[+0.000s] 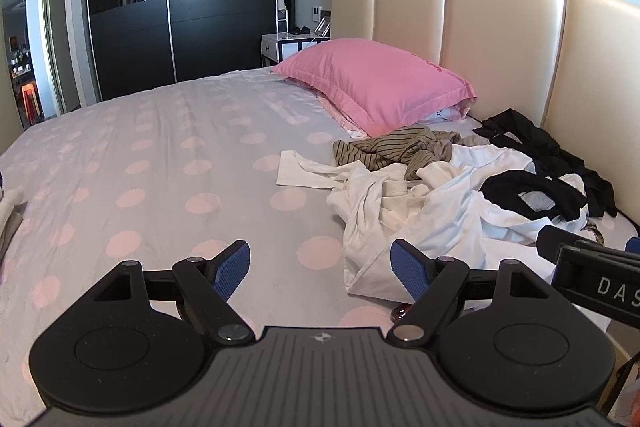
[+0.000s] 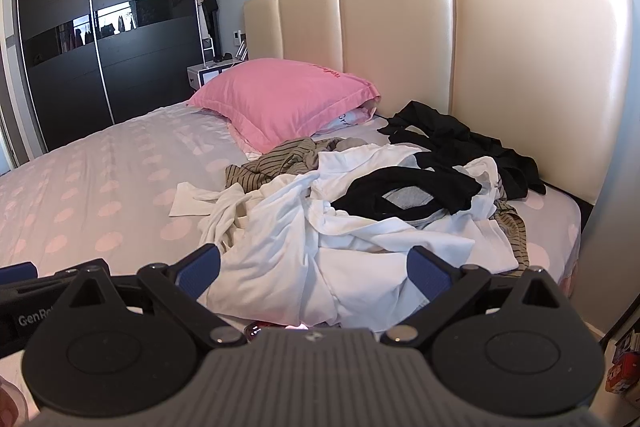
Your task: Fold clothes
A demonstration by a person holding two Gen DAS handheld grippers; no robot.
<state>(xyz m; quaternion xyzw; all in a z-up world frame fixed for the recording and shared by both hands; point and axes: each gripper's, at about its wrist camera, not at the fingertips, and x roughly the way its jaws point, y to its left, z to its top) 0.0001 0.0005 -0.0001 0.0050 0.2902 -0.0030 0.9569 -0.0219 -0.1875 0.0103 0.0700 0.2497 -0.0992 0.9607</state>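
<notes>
Clothes (image 2: 340, 227) lie in one unsorted heap on the bed (image 1: 140, 167), on the side near the cream headboard (image 2: 520, 67) and just below the pink pillow (image 2: 280, 99). Topmost and nearest: a crumpled white garment (image 2: 300, 247), spread widest. A black garment (image 2: 408, 195) lies on it. A striped olive piece (image 1: 392, 151) sits at the pillow side of the heap. More black cloth (image 2: 460, 143) lies against the headboard.

Nothing folded in view. Judgement: task at its very start, step in hand is choosing and picking the first item.

Left gripper (image 1: 320, 271): jaws wide apart, nothing between them. It hovers over bare polka-dot cover with the near hem of the white garment just beside its right pad.

Right gripper (image 2: 316, 271): jaws wide apart, empty, angled down over the near edge of the white garment; cloth lies below the gap, no pad pressing on it as far as I can tell.

The two grippers stand side by side, the right one's body showing at the edge of the left wrist view.

Next move, as I judge it: pinch one layer of the white garment only, lift it free of the black one, and carry it to the open stretch of bed on the left for flattening. Risk: grabbing several layers and dragging the heap.
</notes>
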